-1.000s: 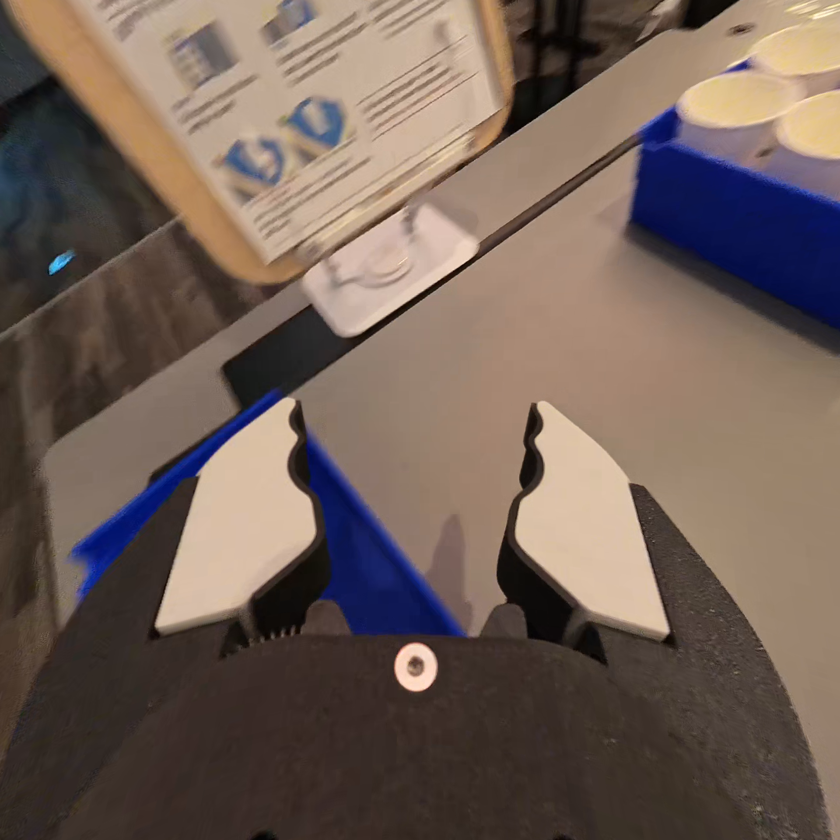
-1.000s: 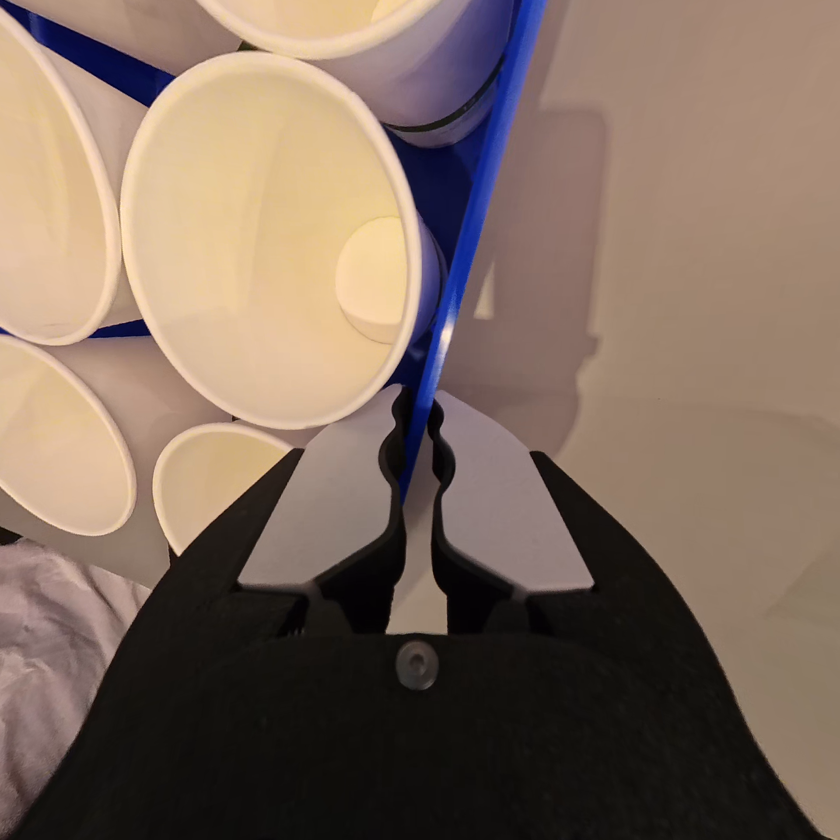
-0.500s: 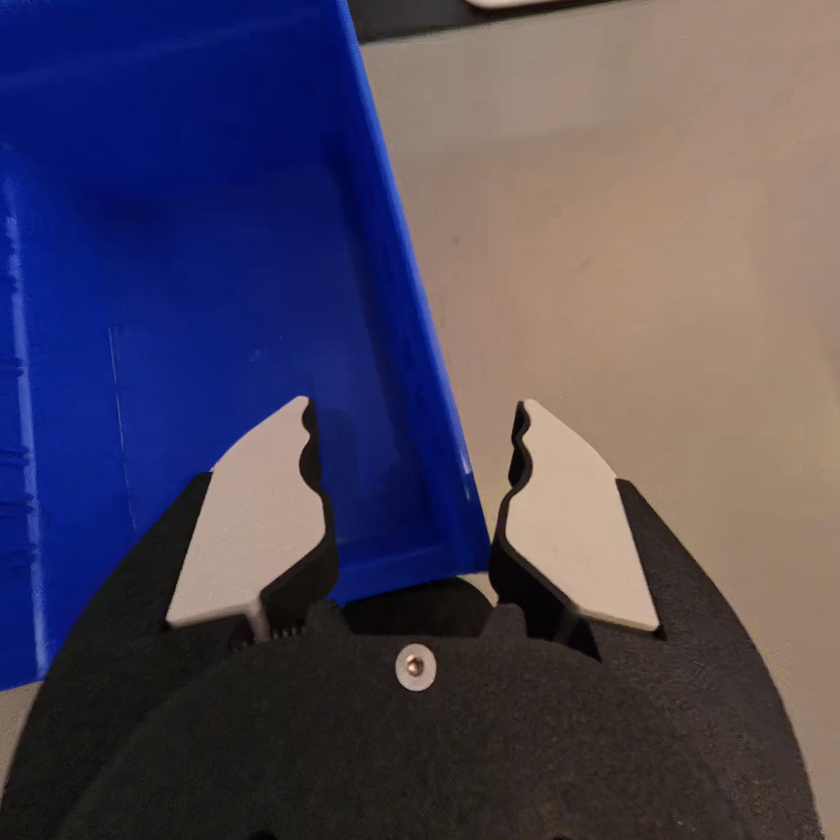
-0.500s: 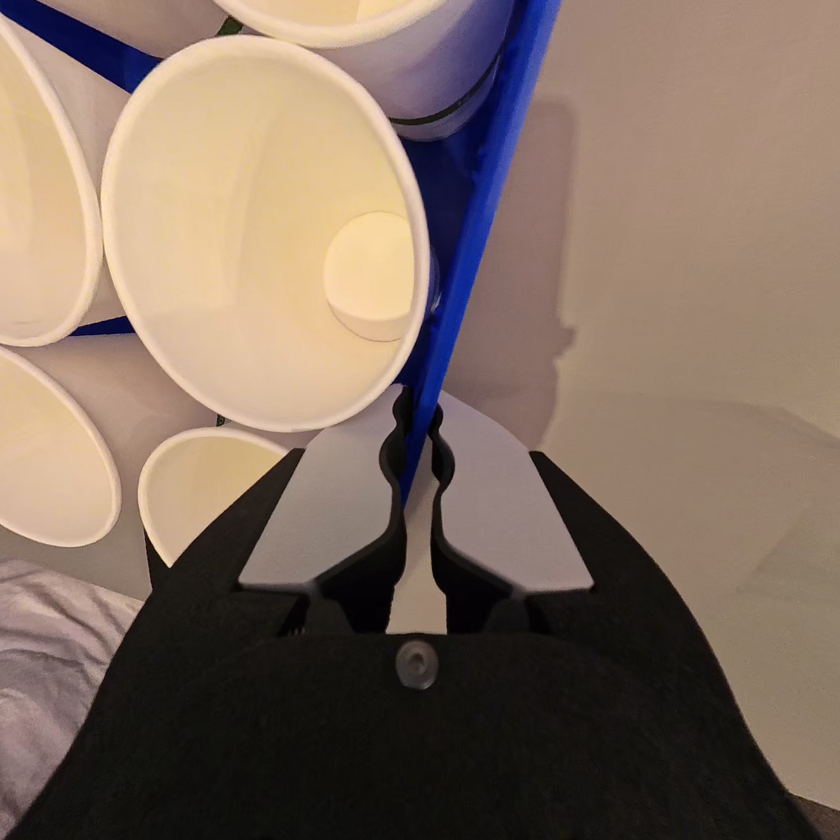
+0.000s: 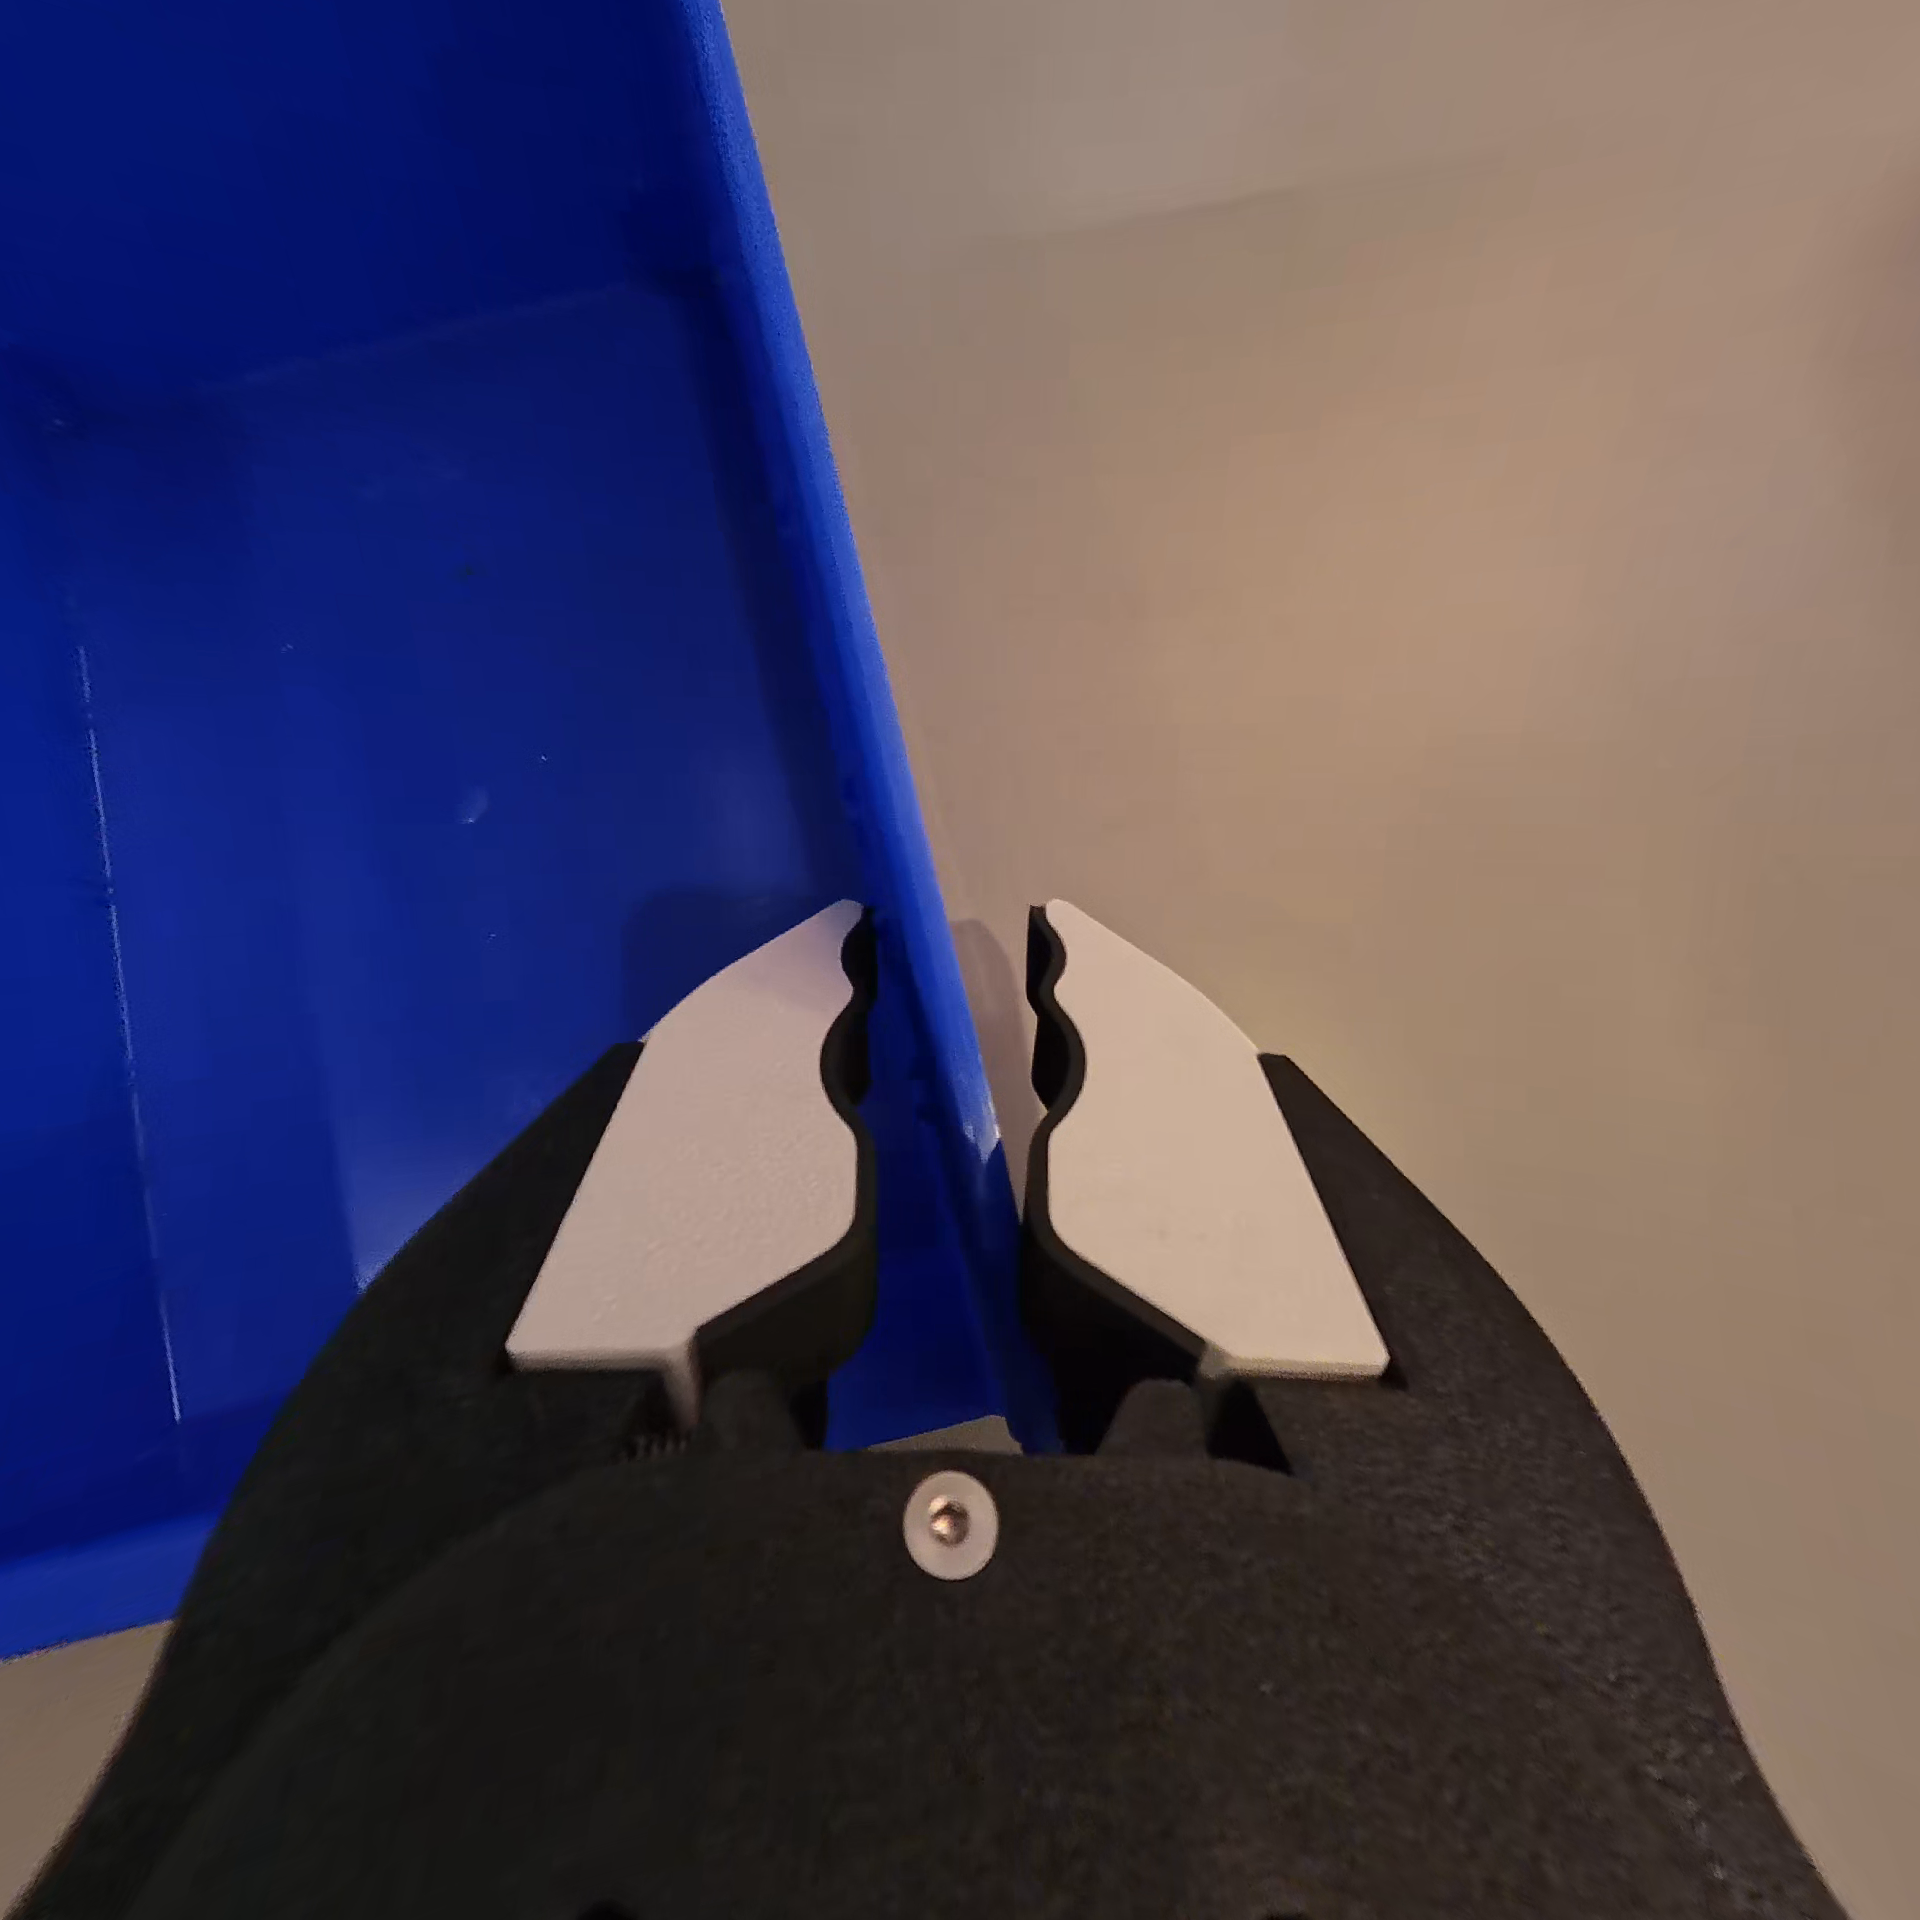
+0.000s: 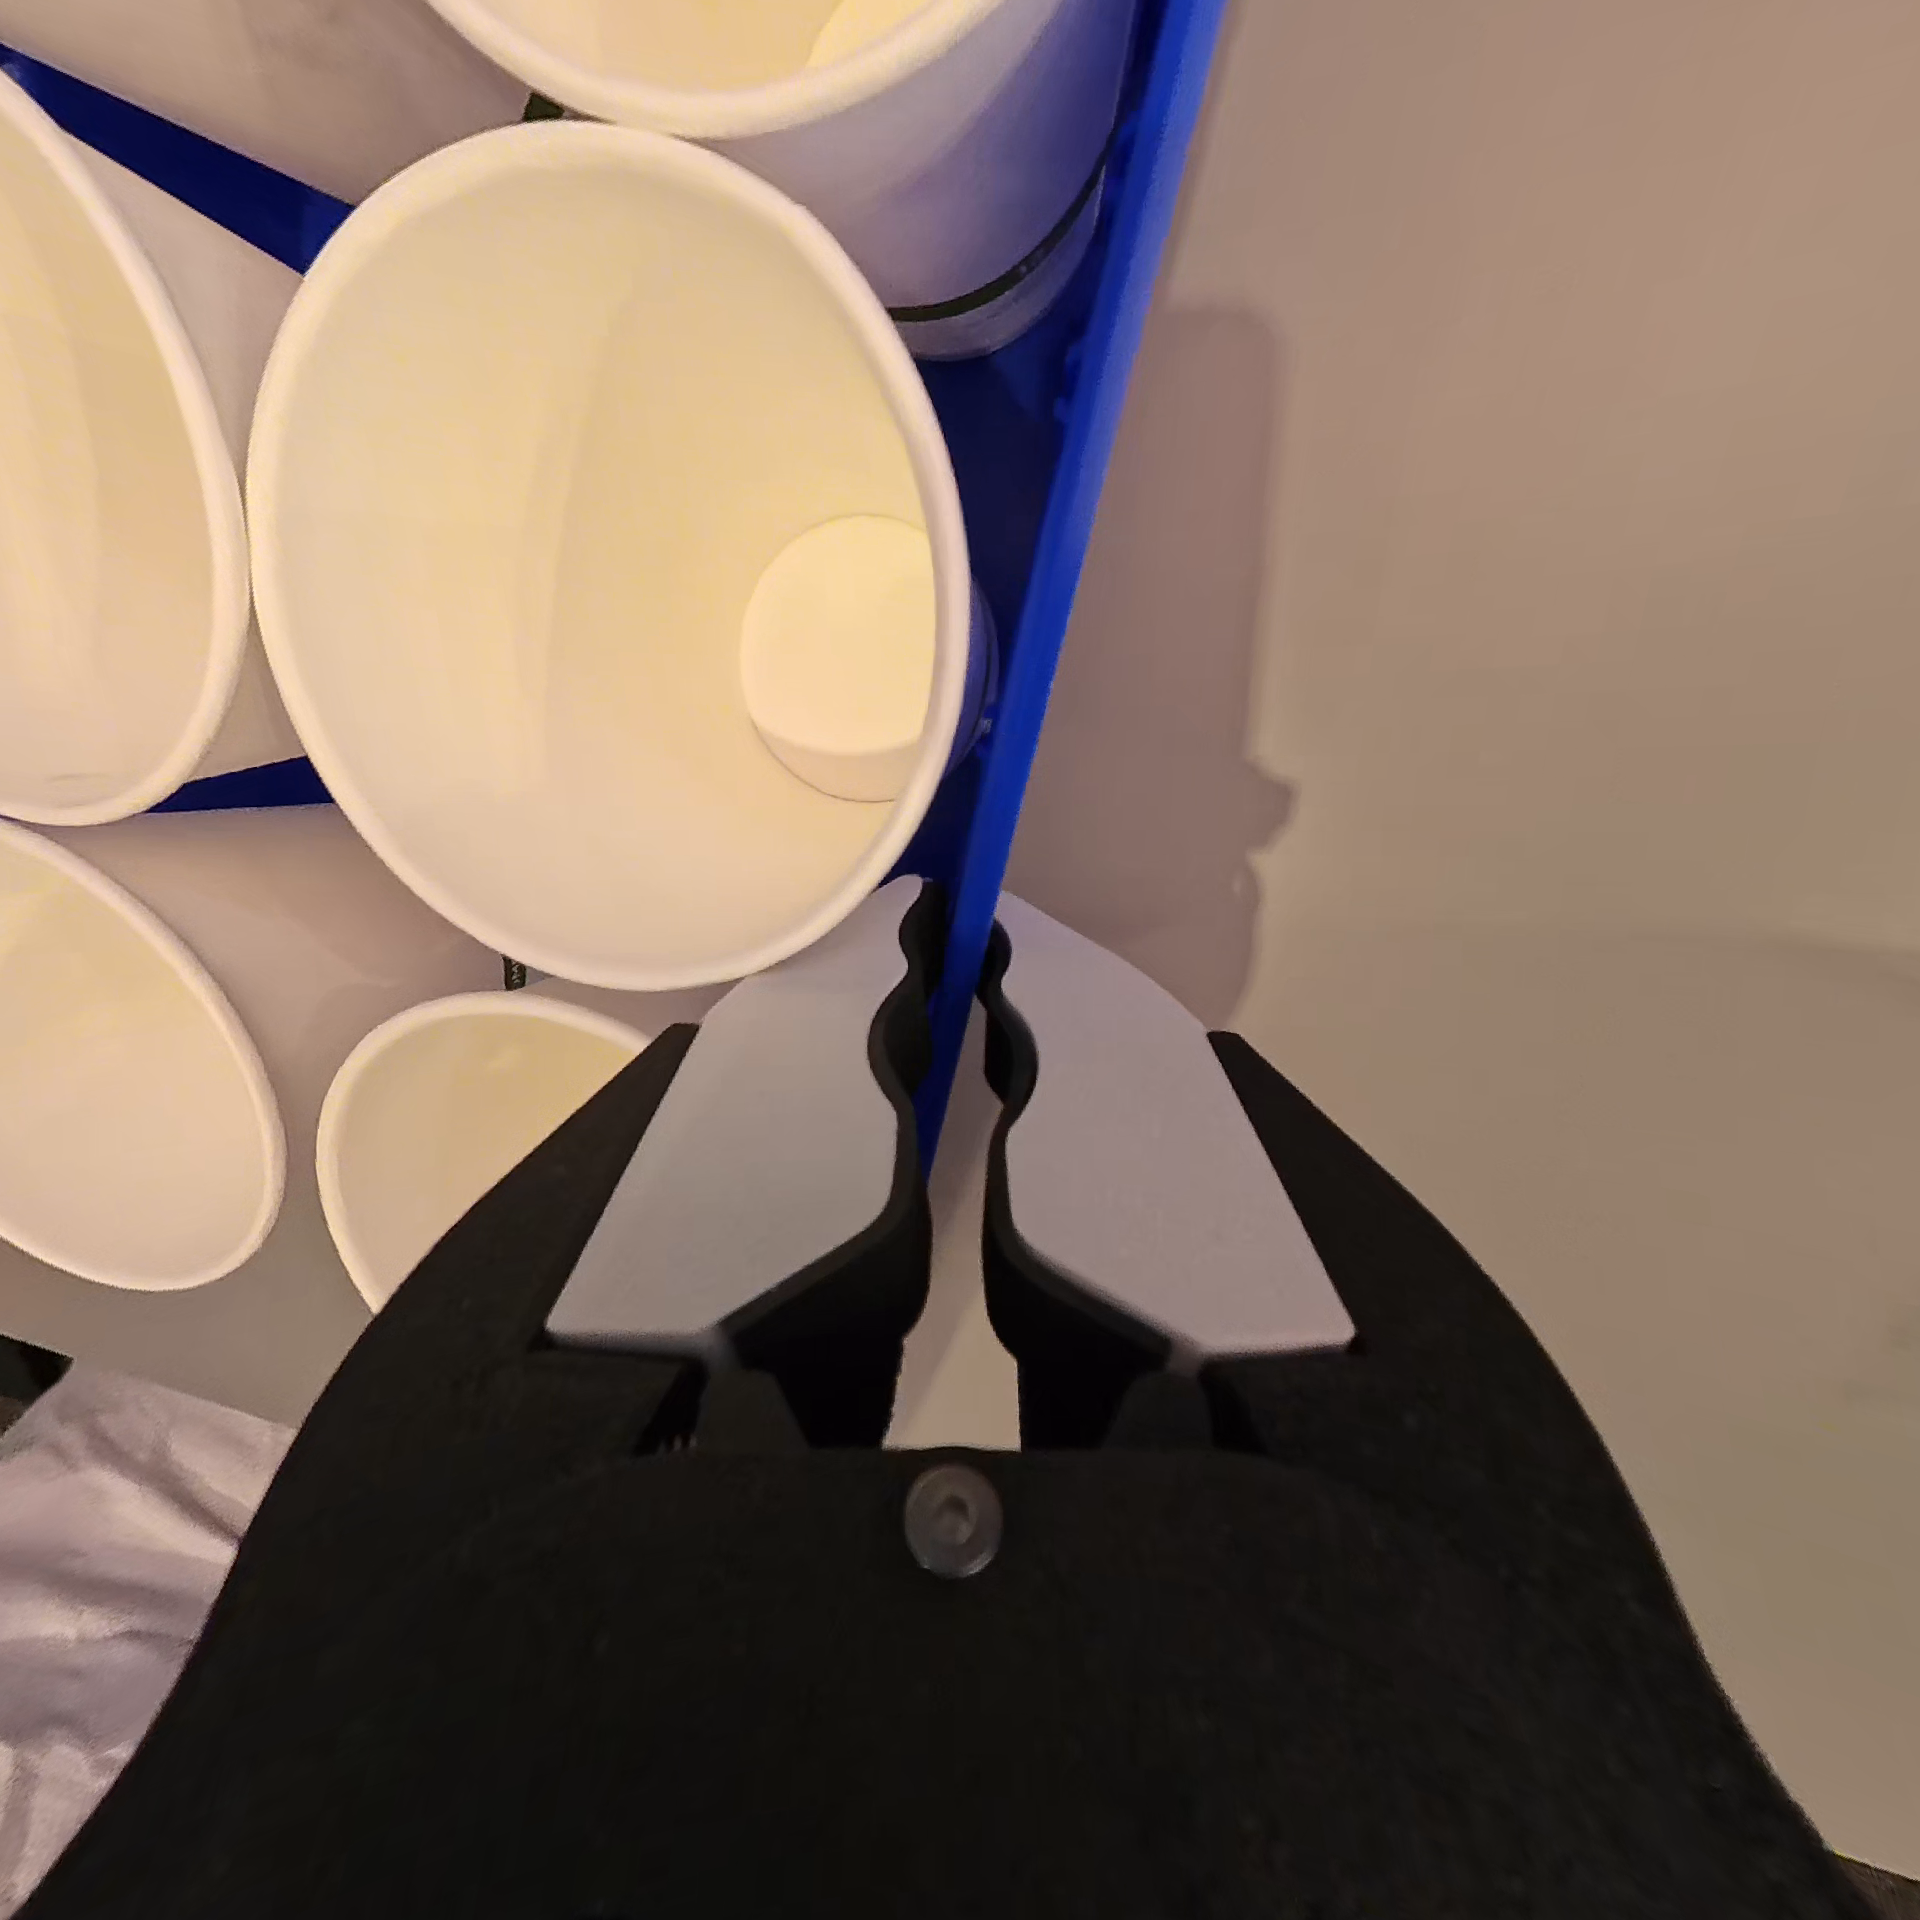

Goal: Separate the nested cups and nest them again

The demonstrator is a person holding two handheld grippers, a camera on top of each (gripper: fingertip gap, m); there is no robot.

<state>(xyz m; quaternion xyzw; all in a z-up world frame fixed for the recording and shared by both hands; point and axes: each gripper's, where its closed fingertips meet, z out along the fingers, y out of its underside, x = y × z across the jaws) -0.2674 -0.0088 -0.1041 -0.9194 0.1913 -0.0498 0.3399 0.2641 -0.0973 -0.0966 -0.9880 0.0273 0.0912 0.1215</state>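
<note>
The left wrist view shows a blue bin [image 5: 395, 727] with nothing in it, sitting on a plain grey table [image 5: 1403, 727]; no cups show in this view. The left gripper [image 5: 951, 914] sits over the bin's right wall; one finger is inside the bin and the other is outside over the table. The jaws are close together with the wall between them; the inside finger looks like it touches the wall, but a thin gap shows by the tip of the outside finger, so I cannot tell if the grip is tight.

The right wrist view shows another blue bin [image 6: 1081, 468], and this one is full of white paper cups [image 6: 582, 540] with their open tops facing the camera; at least five cups show, packed close side by side. One small cup [image 6: 457, 1122] peeks out low down. The right gripper [image 6: 958, 894] is clamped on this bin's thin right wall; its jaws press the wall from both sides. A white cloth [image 6: 114, 1538] shows in the bottom left corner.
</note>
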